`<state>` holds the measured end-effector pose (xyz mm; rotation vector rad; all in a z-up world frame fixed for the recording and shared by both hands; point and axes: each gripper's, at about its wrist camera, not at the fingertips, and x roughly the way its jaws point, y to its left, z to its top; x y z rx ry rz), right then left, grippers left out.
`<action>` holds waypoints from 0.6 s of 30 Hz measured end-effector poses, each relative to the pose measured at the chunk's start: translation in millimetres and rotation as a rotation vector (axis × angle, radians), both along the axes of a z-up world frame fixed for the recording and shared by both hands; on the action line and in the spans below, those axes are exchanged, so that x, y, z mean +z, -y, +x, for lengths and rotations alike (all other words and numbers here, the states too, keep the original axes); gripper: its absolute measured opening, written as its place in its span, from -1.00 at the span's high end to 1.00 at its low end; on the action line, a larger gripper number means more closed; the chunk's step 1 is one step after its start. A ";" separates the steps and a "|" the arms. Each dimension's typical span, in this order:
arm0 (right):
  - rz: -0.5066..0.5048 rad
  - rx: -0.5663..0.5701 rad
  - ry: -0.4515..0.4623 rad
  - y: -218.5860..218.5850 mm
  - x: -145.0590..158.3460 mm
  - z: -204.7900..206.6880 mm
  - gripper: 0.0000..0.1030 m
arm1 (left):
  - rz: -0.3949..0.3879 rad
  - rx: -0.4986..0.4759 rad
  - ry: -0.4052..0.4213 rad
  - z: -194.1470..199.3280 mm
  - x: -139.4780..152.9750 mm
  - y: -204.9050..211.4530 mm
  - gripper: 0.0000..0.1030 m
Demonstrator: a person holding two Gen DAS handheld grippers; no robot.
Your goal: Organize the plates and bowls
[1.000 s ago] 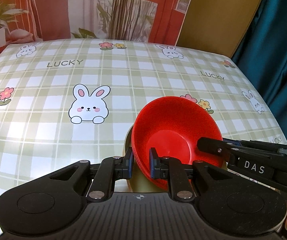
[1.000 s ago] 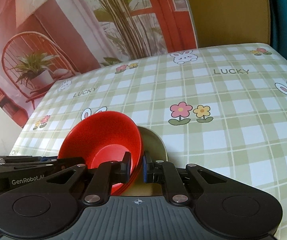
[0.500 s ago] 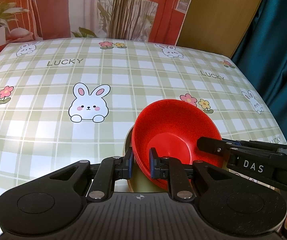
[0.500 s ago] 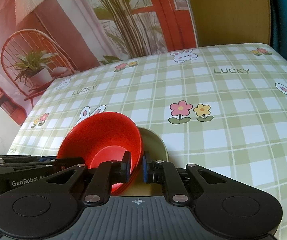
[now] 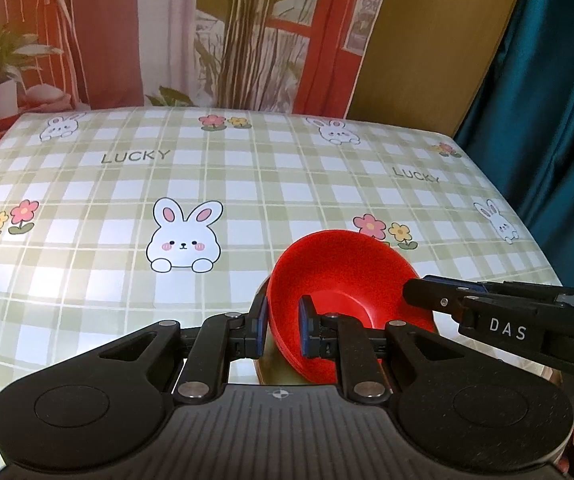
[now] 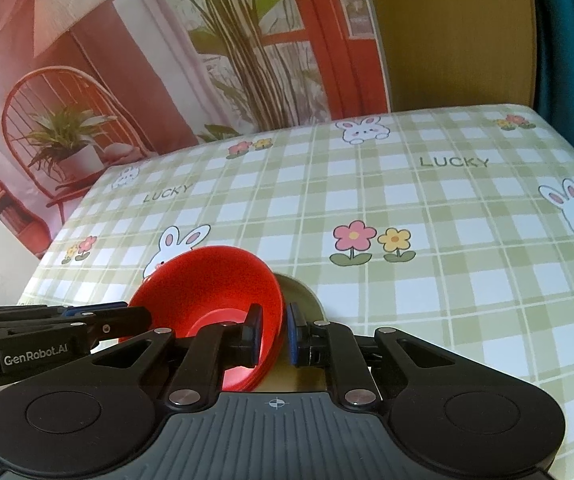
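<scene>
The place looks like a staged home corner rather than a real room. A table (image 5: pixel 247 184) wears a checked cloth printed with rabbits, flowers and "LUCKY"; past its far edge hangs a printed backdrop (image 6: pixel 167 60) showing a chair, potted plants and red window frames, with a teal curtain (image 5: pixel 547 100) beyond the right edge.

The table (image 5: pixel 247 184) is covered with a green and white checked cloth (image 6: pixel 447 280) printed with white rabbits, pink and yellow flowers and the word LUCKY. At its near edge lies an olive green plate (image 6: pixel 307 304), mostly hidden. A red bowl (image 5: pixel 339 276) sits tilted over this plate. Whether the bowl touches the plate, I cannot tell.
</scene>
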<state>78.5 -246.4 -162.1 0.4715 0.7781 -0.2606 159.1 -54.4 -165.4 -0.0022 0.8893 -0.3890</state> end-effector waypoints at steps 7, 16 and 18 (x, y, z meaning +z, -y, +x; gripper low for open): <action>-0.064 0.018 -0.006 -5.3 9.1 -4.6 0.64 | 0.035 -0.026 0.062 -10.1 10.5 -0.5 0.46; -0.105 0.010 -0.003 -7.7 18.7 -11.8 0.13 | 0.023 0.014 0.172 -20.4 33.6 -11.4 -0.36; -0.112 0.006 0.008 -8.2 23.2 -13.0 -0.11 | 0.022 0.021 0.195 -22.6 39.9 -12.8 -0.38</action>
